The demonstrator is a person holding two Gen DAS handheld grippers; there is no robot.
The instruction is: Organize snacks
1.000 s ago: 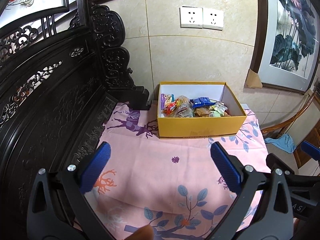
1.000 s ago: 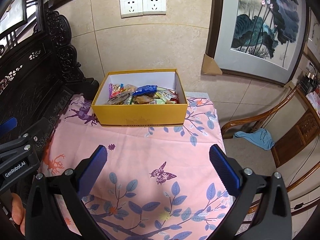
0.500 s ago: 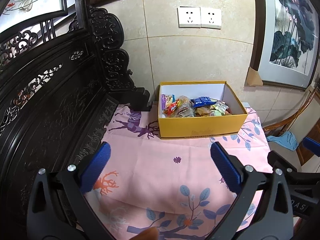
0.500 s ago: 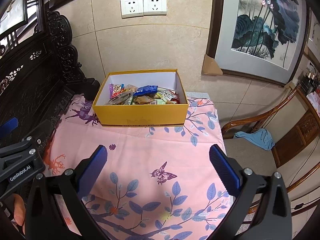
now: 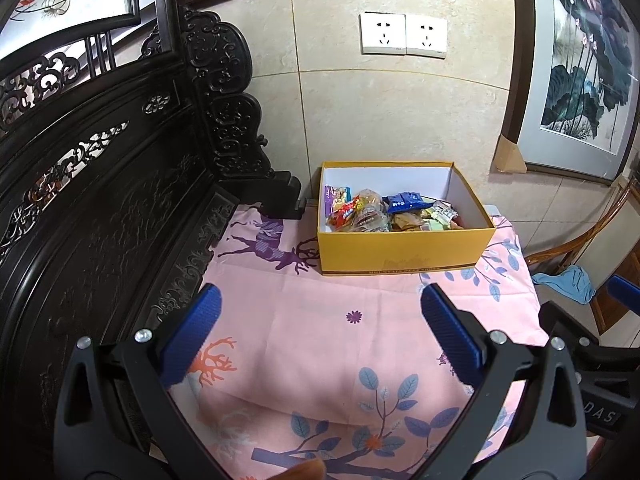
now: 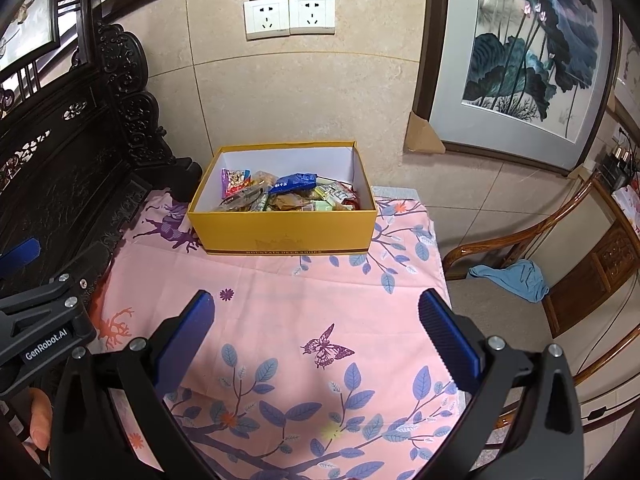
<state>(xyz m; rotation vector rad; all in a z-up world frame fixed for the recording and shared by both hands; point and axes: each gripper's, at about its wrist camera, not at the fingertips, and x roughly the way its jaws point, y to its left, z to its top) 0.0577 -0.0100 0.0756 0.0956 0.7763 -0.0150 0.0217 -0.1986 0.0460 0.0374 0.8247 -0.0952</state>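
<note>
All the snacks [image 5: 390, 214] I can see are sitting in the yellow box [image 5: 404, 250], piled in a messy heap, with a blue packet [image 6: 297, 182] lying on top. The box is resting at the far end of the pink cloth [image 5: 320, 332], up at twelve o'clock from both tools, close to the wall. No snacks are lying out on the cloth, so I am guessing the job is nearly done or the sorting inside the box is not started; I cannot tell which. The left gripper [image 5: 318, 332] is hanging over the near part of the cloth, its blue fingers spread wide and holding nothing. The right gripper [image 6: 316, 334] is hanging just the same, wide apart and holding nothing, at three o'clock from the left one. Both are pointing at the box, well apart from it.
</note>
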